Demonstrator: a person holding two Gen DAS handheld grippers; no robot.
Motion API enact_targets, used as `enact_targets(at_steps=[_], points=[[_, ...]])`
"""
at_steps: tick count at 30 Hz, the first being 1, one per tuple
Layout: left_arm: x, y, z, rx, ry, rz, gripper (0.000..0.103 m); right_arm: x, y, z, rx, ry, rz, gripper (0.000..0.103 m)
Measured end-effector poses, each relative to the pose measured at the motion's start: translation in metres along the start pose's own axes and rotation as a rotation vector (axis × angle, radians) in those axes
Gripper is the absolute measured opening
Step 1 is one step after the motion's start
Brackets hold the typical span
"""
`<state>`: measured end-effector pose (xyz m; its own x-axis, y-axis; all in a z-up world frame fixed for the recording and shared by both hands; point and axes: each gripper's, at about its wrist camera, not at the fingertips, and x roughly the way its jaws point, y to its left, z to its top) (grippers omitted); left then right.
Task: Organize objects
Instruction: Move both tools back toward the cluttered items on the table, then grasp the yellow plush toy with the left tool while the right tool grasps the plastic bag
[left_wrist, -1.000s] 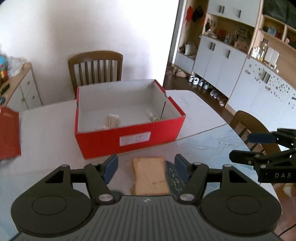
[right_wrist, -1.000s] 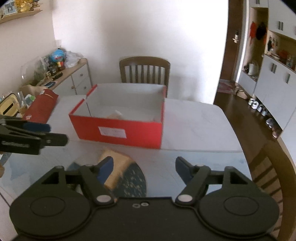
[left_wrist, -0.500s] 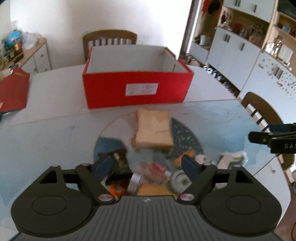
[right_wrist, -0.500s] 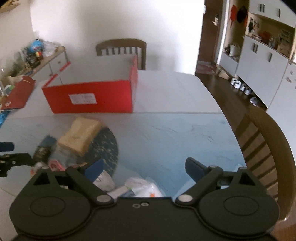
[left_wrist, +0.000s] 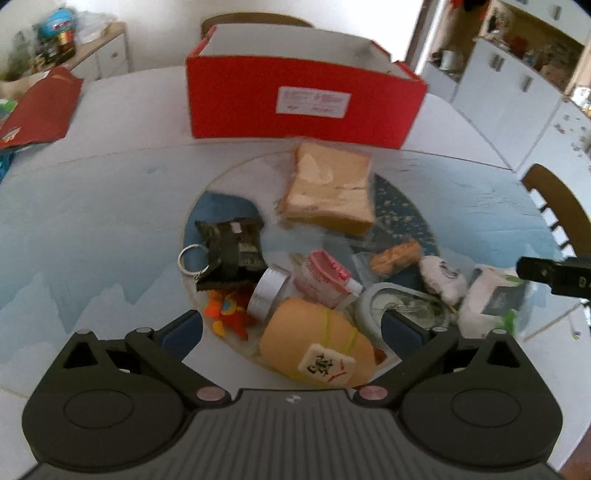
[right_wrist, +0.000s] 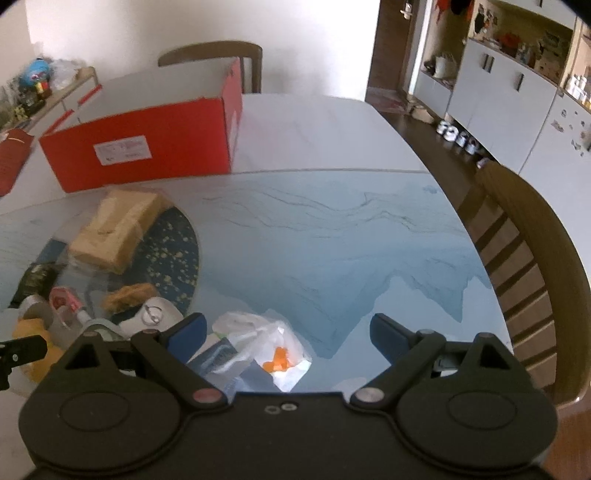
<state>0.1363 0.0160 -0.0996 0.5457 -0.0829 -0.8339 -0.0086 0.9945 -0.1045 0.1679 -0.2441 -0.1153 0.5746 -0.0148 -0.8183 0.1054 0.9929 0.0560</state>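
Observation:
A red shoebox (left_wrist: 303, 99) stands at the back of the table. In front of it lies a heap: wrapped bread (left_wrist: 328, 188), a black pouch with a key ring (left_wrist: 232, 251), a round tin (left_wrist: 267, 291), a pink tube (left_wrist: 325, 275), an orange toy (left_wrist: 229, 314) and a yellow plush (left_wrist: 314, 347). My left gripper (left_wrist: 291, 328) hovers over the plush, jaws opening wide, pads touching nothing. My right gripper (right_wrist: 288, 330) is open above a white plastic bag (right_wrist: 266, 339) at the heap's right end. The box (right_wrist: 147, 144) and bread (right_wrist: 114, 225) lie to its far left.
A red lid (left_wrist: 37, 107) rests at the table's left edge, near a cluttered sideboard (left_wrist: 92, 48). One wooden chair (right_wrist: 528, 258) stands at the right edge, another (right_wrist: 214, 55) behind the box. White cabinets (right_wrist: 498, 103) line the right wall.
Both grippers have dropped and tipped down toward the heap, which now fills the lower views. Both pairs of jaws have spread wider. The box's inside has gone out of sight.

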Motion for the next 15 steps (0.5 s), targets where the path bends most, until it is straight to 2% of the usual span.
enact_targets(at_steps=[3, 6, 10, 15], points=[[0.006, 0.001, 0.000, -0.037, 0.017, 0.027, 0.103, 0.006, 0.003, -0.003, -0.005, 0.015, -0.006, 0.095], [0.013, -0.001, -0.002, -0.021, 0.034, 0.050, 0.103, 0.011, 0.008, -0.011, -0.061, 0.030, -0.014, 0.096], [0.013, 0.000, -0.003, -0.018, 0.039, 0.036, 0.103, 0.013, 0.012, -0.030, -0.146, 0.056, -0.001, 0.096], [0.008, 0.006, -0.009, 0.001, 0.043, 0.003, 0.103, 0.006, 0.009, -0.047, -0.185, 0.072, 0.027, 0.096]])
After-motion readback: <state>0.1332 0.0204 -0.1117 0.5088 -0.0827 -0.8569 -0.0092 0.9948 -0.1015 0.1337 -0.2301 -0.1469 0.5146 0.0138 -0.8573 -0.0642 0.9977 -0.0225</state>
